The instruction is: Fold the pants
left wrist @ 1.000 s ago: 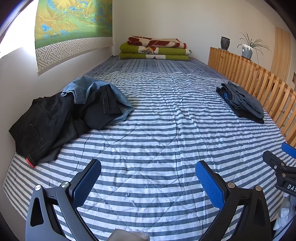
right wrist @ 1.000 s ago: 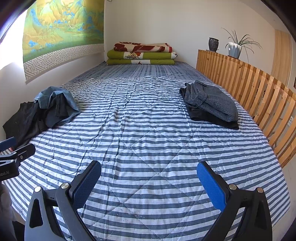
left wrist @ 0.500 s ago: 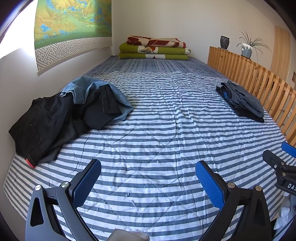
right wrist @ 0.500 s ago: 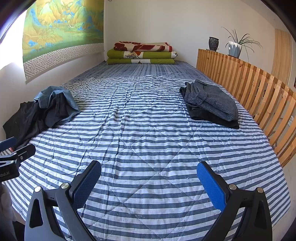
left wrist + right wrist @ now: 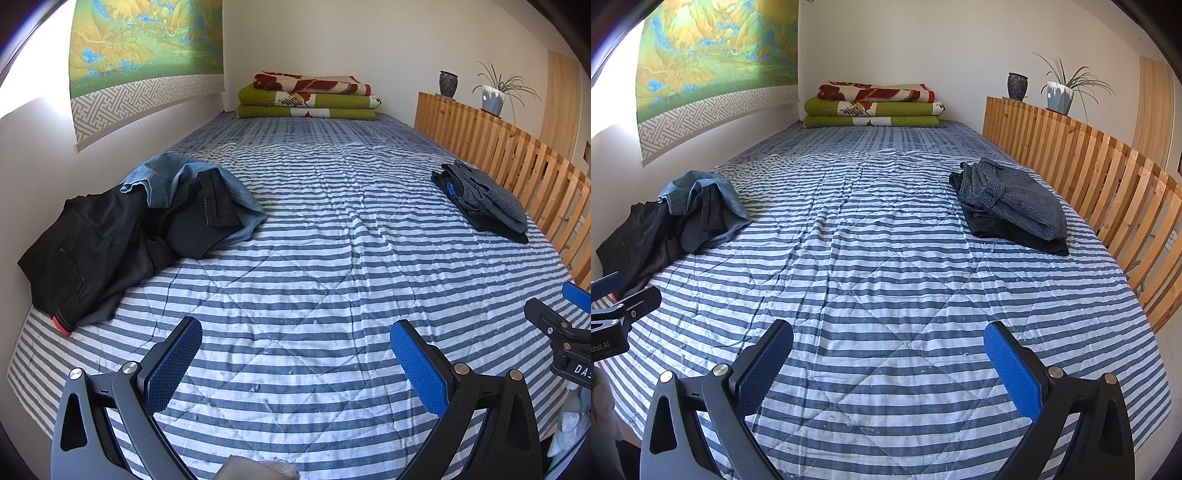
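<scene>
both tools are being held low over the near edge of the striped bed (image 5: 295, 258), with nothing between the fingers: the left tool (image 5: 295, 354) and the right tool (image 5: 888, 354) are each standing wide apart, probably so that cloth can be taken as soon as a garment is reached. the unfolded pants are lying at the left of the frame against the wall, as a crumpled heap of black pants (image 5: 96, 243) with blue jeans (image 5: 177, 177) tangled over them; they seem to be waiting as the unsorted pile. at the right of the frame, beside the wooden slatted rail (image 5: 1108, 177), 2 folded pairs (image 5: 1012, 206) are being kept in a neat stack, well apart from the heap, likely so that finished work is not being disturbed. the middle of the bed is being left bare as folding space. compared with the earlier frames, almost nothing is differing: a very slight shift of view is being noted, and the jaws are remaining spread.
</scene>
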Demonstrator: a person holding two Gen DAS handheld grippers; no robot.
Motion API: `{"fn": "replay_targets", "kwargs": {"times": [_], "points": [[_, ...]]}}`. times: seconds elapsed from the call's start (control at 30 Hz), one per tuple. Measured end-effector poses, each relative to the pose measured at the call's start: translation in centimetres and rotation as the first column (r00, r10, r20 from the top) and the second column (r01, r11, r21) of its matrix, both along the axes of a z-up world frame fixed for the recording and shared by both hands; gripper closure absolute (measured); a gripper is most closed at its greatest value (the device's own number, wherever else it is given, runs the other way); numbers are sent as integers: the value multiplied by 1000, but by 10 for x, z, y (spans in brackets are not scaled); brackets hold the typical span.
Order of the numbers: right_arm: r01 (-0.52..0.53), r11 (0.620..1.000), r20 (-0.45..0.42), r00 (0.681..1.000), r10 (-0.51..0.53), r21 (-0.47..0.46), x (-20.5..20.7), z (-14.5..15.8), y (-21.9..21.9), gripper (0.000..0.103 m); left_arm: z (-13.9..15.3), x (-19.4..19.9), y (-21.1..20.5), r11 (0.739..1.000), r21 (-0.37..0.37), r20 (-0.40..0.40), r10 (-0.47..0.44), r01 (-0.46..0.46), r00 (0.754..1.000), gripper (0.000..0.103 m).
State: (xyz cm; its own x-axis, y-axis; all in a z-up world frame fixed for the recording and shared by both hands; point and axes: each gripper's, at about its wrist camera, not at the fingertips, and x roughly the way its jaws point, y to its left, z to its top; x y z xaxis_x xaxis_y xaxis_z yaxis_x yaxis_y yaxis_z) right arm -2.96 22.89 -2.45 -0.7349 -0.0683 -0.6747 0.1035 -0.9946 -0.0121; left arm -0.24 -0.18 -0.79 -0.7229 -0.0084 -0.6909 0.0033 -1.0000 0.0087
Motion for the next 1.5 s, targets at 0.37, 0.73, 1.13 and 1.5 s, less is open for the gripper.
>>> {"fn": "replay_targets", "kwargs": {"times": [0.37,0.73,1.13,1.5], "points": [[-1,1000,-1,1000,1,1,0,1,0,1,-1,0,1,1000,-1,-1,3,-3,1000,0],[-8,1000,-6,1000,8,2,-1,-1,-6,1,-2,0,-3,1000,-3,-6,22,-22,1000,0],[-71,997,-7,997,71,-15,-2,-3,-21,1,7,2,-20,998,8,-27,57,-57,998,0],[-188,978,3,982,189,-94,-10,12,-66,1,1,-1,-93,978,63,-24,201,-199,979,0]]}}
